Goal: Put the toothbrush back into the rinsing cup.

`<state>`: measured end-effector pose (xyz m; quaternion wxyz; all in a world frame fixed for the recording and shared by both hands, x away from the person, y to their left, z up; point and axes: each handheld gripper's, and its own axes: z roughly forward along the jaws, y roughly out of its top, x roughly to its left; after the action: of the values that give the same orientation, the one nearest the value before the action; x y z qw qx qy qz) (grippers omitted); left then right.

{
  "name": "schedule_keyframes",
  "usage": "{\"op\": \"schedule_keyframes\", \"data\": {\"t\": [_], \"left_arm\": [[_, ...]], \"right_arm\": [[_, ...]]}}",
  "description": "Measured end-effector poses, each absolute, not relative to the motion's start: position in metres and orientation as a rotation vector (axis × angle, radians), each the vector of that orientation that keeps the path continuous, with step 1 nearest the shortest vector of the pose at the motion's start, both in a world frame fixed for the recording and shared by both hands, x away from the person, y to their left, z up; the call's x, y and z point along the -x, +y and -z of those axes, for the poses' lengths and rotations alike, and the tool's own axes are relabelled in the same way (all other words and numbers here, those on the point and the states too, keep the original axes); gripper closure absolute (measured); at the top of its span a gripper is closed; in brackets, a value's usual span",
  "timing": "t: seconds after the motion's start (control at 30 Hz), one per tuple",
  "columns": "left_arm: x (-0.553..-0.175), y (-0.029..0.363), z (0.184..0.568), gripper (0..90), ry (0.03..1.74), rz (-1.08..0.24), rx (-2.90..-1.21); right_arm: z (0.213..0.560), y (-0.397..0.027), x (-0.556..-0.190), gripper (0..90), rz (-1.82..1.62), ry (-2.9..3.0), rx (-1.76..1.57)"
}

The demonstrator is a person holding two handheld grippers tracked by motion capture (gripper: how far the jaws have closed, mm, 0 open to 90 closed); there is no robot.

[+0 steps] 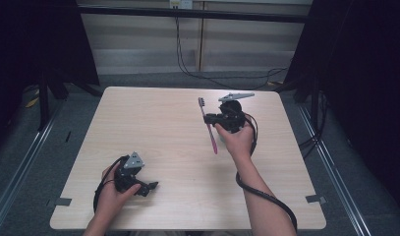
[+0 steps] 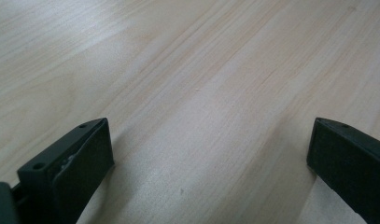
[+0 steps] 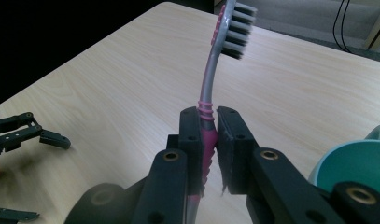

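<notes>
The wooden table (image 1: 153, 123) lies pale and bare across most of its top. My left gripper (image 1: 147, 187) rests low at the near left, its 2 jaws spread wide with nothing but wood grain between them. My right gripper (image 1: 211, 118) is up over the far right part of the table, its jaws pressed together on the pink handle of a toothbrush (image 1: 208, 125). The toothbrush stands nearly upright in the right gripper view, bristles at the top, the grey neck curving above the pads. A teal cup (image 3: 353, 163) sits just beside that gripper, at the right edge of the right gripper view.
</notes>
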<state>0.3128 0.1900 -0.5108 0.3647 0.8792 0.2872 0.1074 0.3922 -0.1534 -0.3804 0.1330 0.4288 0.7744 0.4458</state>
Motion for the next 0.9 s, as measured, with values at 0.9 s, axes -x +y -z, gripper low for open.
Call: {"op": "schedule_keyframes", "data": {"t": [0.9], "left_arm": [[-0.313,0.190,0.511,0.0,0.739,-0.276,-2.261]], "right_arm": [[0.357,-0.182,-0.392,80.9,-1.330,2.143,-1.243]]}}
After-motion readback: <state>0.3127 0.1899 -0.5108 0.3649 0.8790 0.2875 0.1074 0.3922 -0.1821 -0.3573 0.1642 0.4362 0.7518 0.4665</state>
